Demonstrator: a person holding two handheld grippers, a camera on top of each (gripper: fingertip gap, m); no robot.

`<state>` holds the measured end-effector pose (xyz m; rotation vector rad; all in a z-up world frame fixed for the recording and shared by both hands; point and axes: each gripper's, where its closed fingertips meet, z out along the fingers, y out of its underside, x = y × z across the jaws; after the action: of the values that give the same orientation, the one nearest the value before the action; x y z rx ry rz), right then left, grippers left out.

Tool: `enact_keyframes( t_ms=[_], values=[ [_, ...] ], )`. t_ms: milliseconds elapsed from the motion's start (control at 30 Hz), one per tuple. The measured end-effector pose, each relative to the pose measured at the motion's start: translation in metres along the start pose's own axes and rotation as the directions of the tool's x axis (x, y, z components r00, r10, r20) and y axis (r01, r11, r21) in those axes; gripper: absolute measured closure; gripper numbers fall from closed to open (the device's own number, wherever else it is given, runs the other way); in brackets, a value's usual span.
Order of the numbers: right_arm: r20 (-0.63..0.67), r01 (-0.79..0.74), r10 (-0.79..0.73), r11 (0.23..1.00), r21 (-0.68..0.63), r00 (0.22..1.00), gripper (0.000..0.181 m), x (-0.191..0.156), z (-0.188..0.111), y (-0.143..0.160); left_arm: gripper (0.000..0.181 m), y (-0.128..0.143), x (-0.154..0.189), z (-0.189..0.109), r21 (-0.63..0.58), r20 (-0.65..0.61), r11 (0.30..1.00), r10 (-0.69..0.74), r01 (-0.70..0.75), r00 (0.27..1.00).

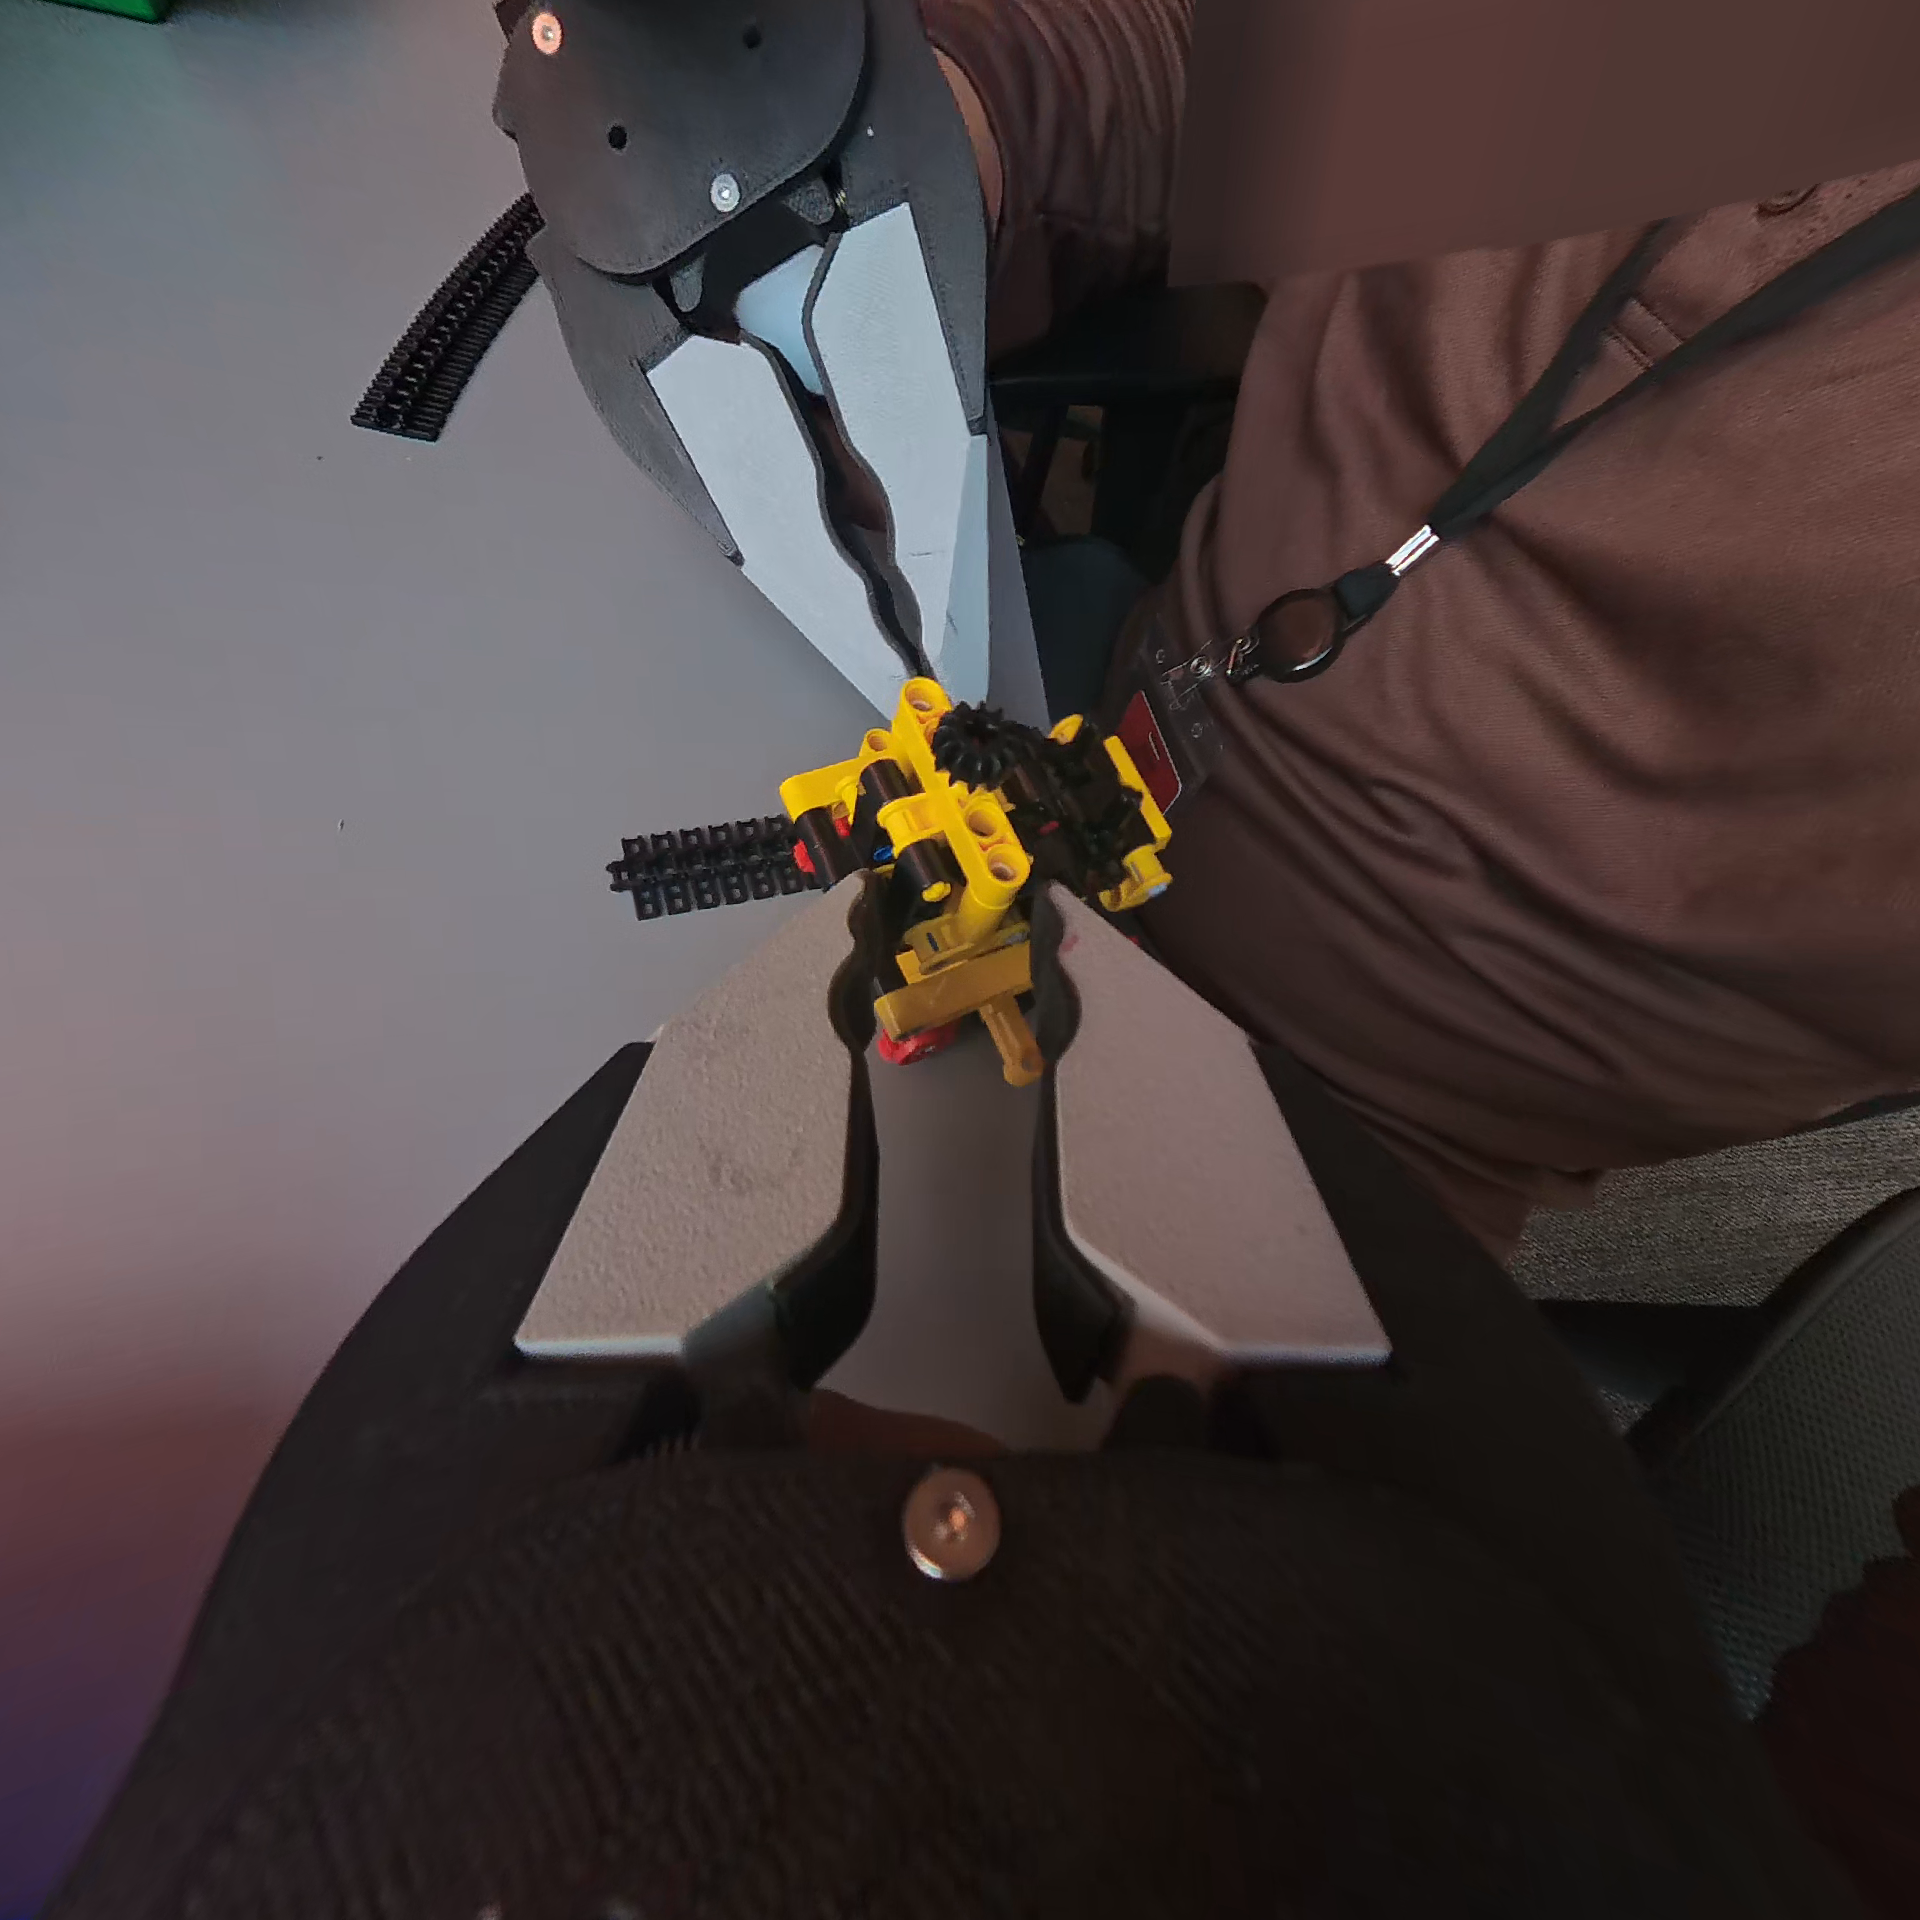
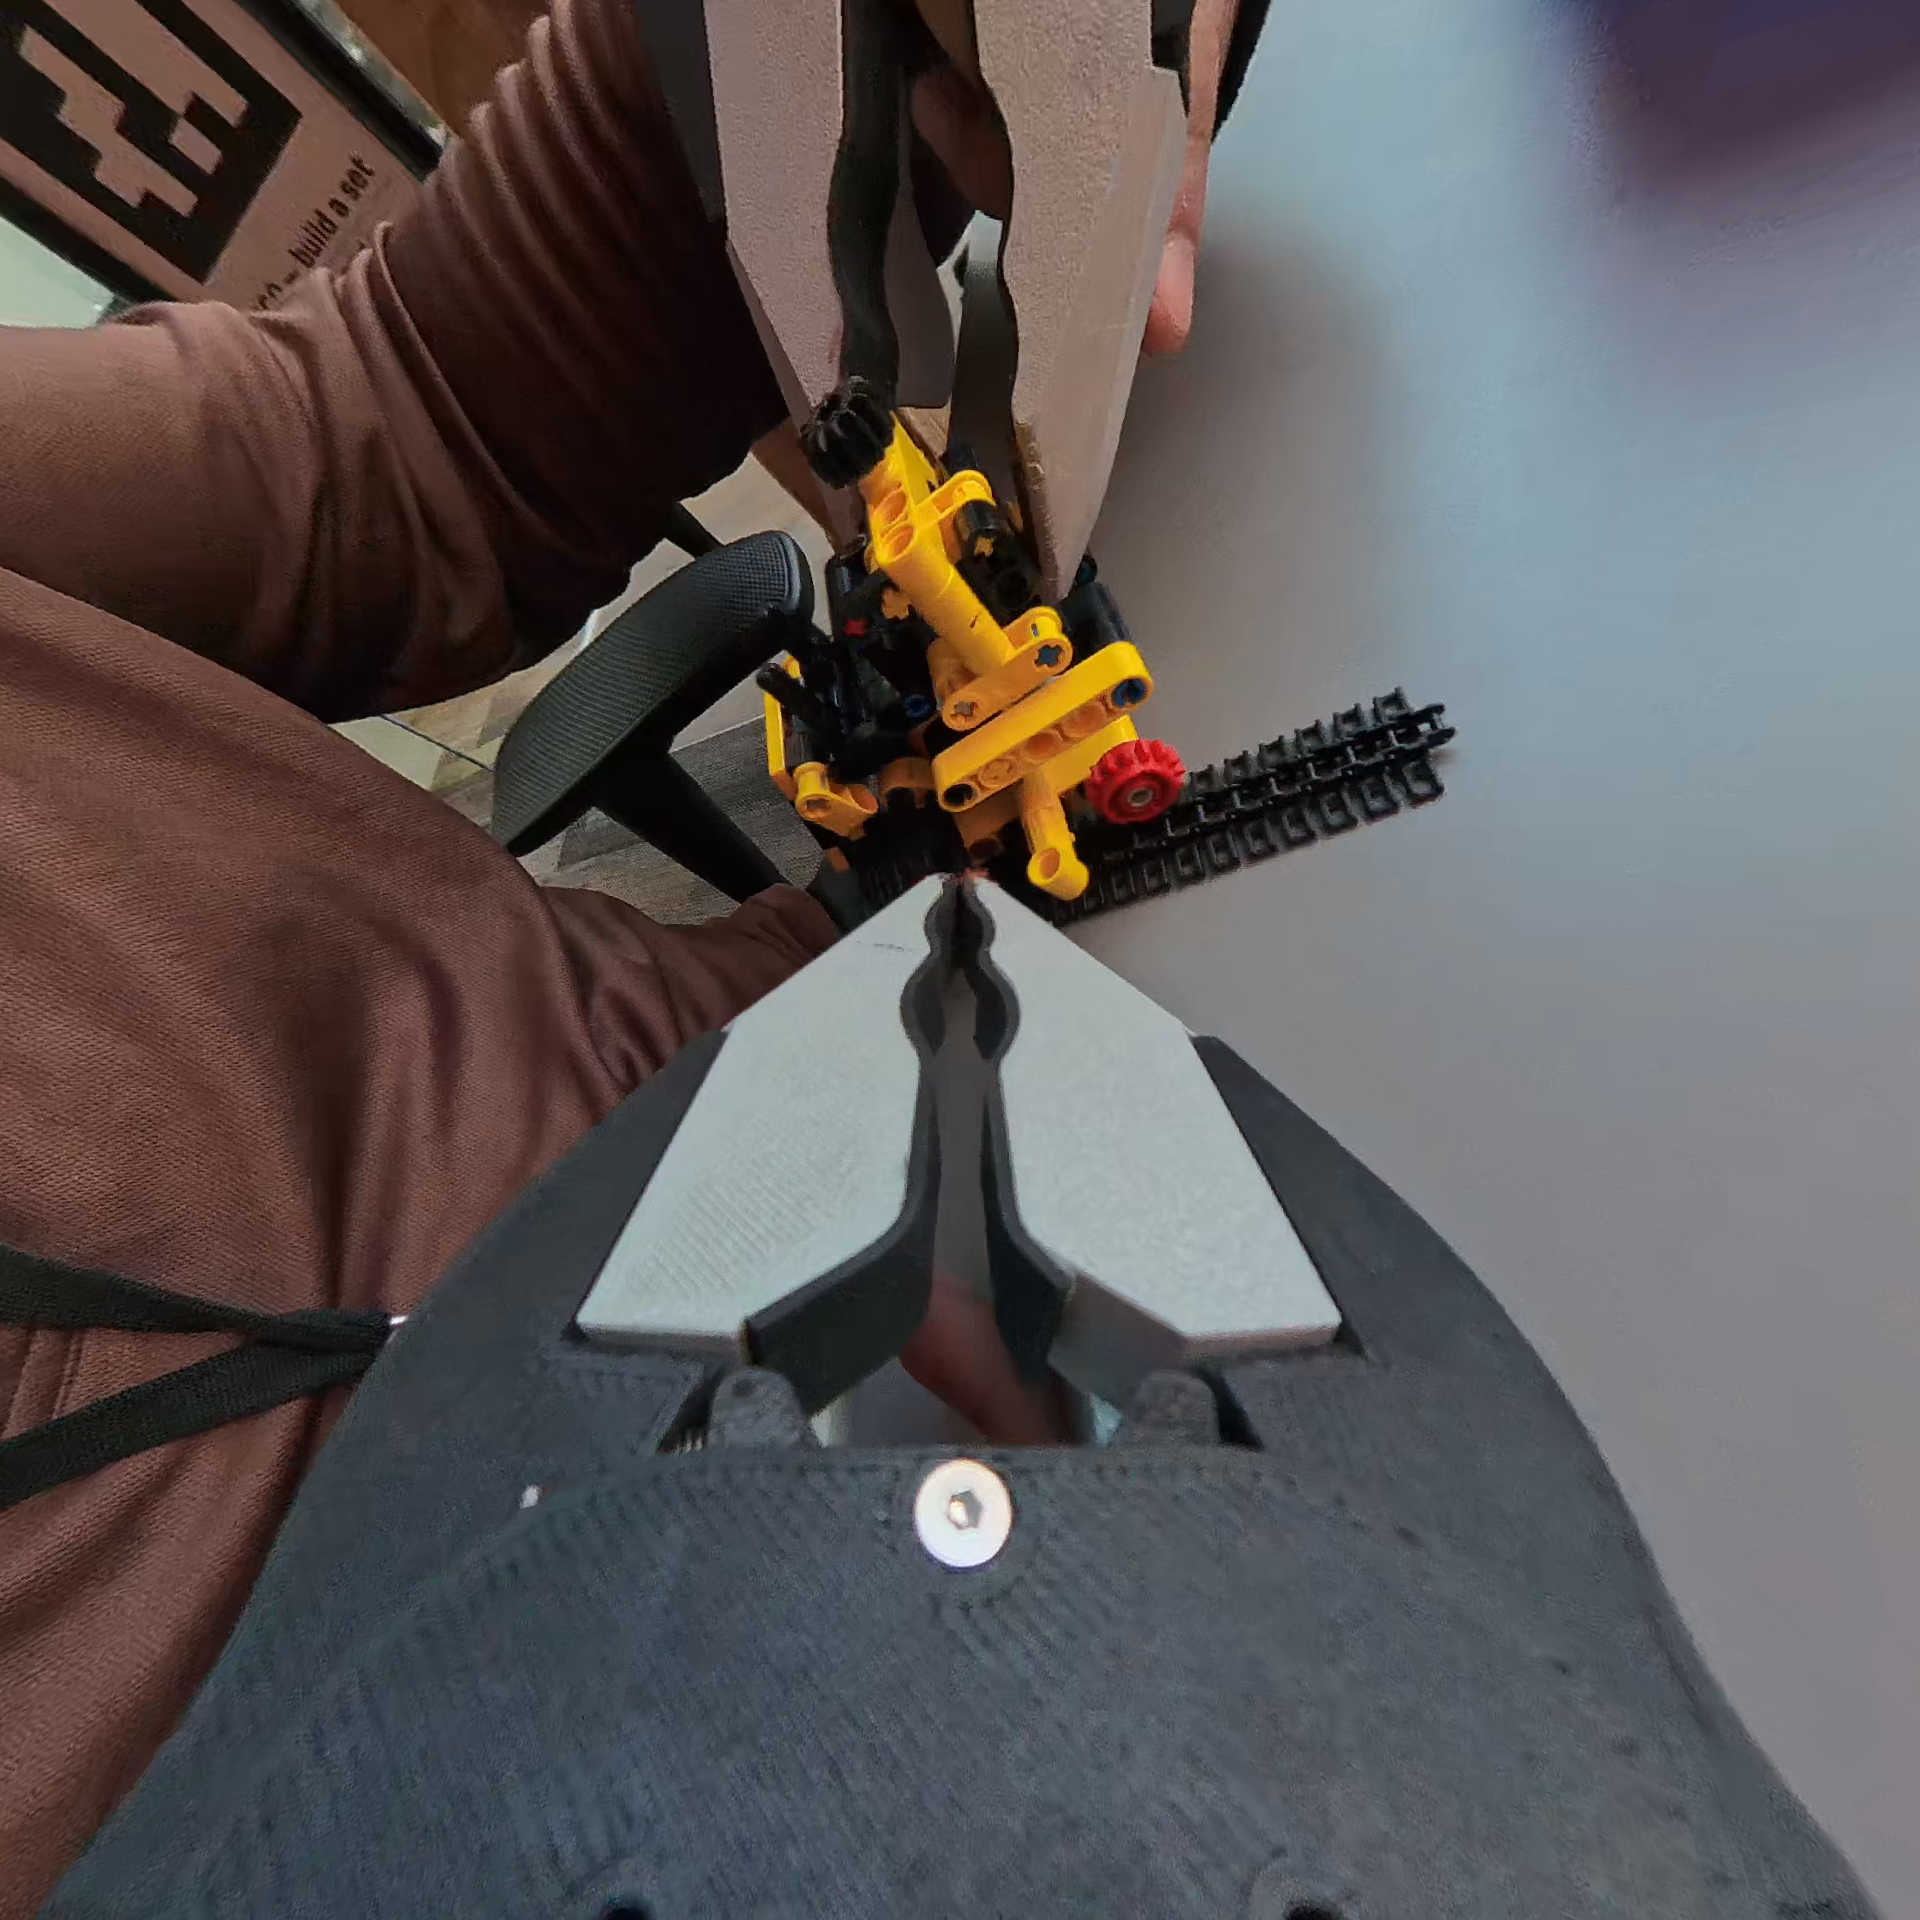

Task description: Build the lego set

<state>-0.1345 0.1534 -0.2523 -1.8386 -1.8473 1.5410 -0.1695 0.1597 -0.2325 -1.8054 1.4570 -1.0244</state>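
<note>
A yellow and black lego model [image 1: 935,831] with a black gear [image 1: 977,743] is held above the grey table [image 1: 260,623]. My left gripper [image 1: 951,966] is shut on the model's lower end. My right gripper [image 1: 923,675] comes in from above, jaws together, tips touching the top yellow beam. In the right wrist view my right gripper [image 2: 961,883] is shut with its tips against the model [image 2: 987,686]; whether it pinches a part is not clear. The left gripper [image 2: 935,436] holds the model from the far side. A red gear [image 2: 1132,779] sits on the model's side. A black track strip [image 2: 1299,790] lies behind it.
A second, curved black track strip [image 1: 447,322] lies farther off on the table. The person's brown shirt [image 1: 1558,831] with a lanyard and badge [image 1: 1153,748] is close behind the model. A black chair [image 2: 644,686] is beyond the table edge. A card with a black-and-white marker [image 2: 156,135] is at the upper left. My hands' fingertips stand some 5 centimetres from each other.
</note>
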Motion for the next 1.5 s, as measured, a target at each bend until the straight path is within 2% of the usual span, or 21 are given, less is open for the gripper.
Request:
enact_keyframes(
  t_ms=[67, 233, 433, 467, 600, 800, 867, 1100, 1233, 1300, 1400, 1500],
  values=[
    [-0.002, 0.025, -0.025, 1.0, 0.003, 1.0, 0.181, -0.002, 0.0, 0.0, 0.157, 0.0, 0.001, 0.0, -0.002, -0.005, 1.0, -0.002, 0.002, 1.0],
    [-0.057, 0.159, -0.154, 0.98, 0.117, 0.986, 0.181, -0.01, -0.011, -0.015, 0.158, 0.001, 0.005, -0.001, -0.004, -0.02, 1.0, 0.012, -0.012, 1.0],
    [-0.249, 0.358, -0.336, 0.932, 0.049, 0.909, 0.181, 0.004, -0.014, -0.016, 0.158, 0.001, 0.004, -0.001, -0.014, -0.019, 1.0, 0.003, -0.003, 1.0],
    [-0.27, 0.352, -0.334, 0.936, 0.019, 0.903, 0.181, 0.009, -0.015, -0.012, 0.158, 0.001, 0.004, -0.001, -0.016, -0.016, 1.0, 0.004, -0.004, 1.0],
    [-0.201, 0.276, -0.274, 0.961, -0.017, 0.941, 0.181, 0.007, -0.013, 0.001, 0.158, 0.003, 0.007, -0.002, -0.019, -0.014, 1.0, 0.005, -0.005, 1.0],
    [-0.255, 0.372, -0.386, 0.922, -0.102, 0.886, 0.174, 0.008, -0.004, 0.006, 0.158, 0.002, 0.008, -0.002, -0.009, -0.016, 1.0, 0.005, -0.005, 1.0],
    [-0.28, 0.376, -0.393, 0.92, -0.115, 0.876, 0.178, 0.009, -0.001, 0.006, 0.159, 0.002, 0.008, -0.001, -0.005, -0.014, 1.0, 0.0, 0.0, 1.0],
    [-0.184, 0.28, -0.275, 0.96, 0.003, 0.944, 0.181, -0.002, -0.001, -0.006, 0.158, 0.001, -0.003, -0.005, -0.005, 0.055, 1.0, -0.018, 0.019, 0.998],
    [-0.192, 0.246, -0.238, 0.969, 0.023, 0.952, 0.179, 0.005, -0.008, -0.007, 0.147, 0.004, -0.001, -0.012, -0.01, 0.084, 0.999, -0.04, 0.042, 0.996],
    [-0.254, 0.288, -0.281, 0.958, -0.013, 0.925, 0.175, 0.014, -0.011, -0.006, 0.135, 0.004, 0.001, -0.017, 0.01, 0.103, 0.998, -0.061, 0.061, 0.993],
    [-0.328, 0.412, -0.422, 0.905, -0.102, 0.845, 0.169, 0.021, -0.012, -0.002, 0.123, 0.002, 0.001, -0.019, 0.042, 0.141, 0.994, -0.104, 0.099, 0.984],
    [-0.388, 0.595, -0.613, 0.783, -0.181, 0.688, 0.163, 0.019, -0.012, -0.003, 0.112, -0.003, 0.0, -0.016, 0.064, 0.224, 0.992, -0.12, 0.109, 0.967]
  ],
)
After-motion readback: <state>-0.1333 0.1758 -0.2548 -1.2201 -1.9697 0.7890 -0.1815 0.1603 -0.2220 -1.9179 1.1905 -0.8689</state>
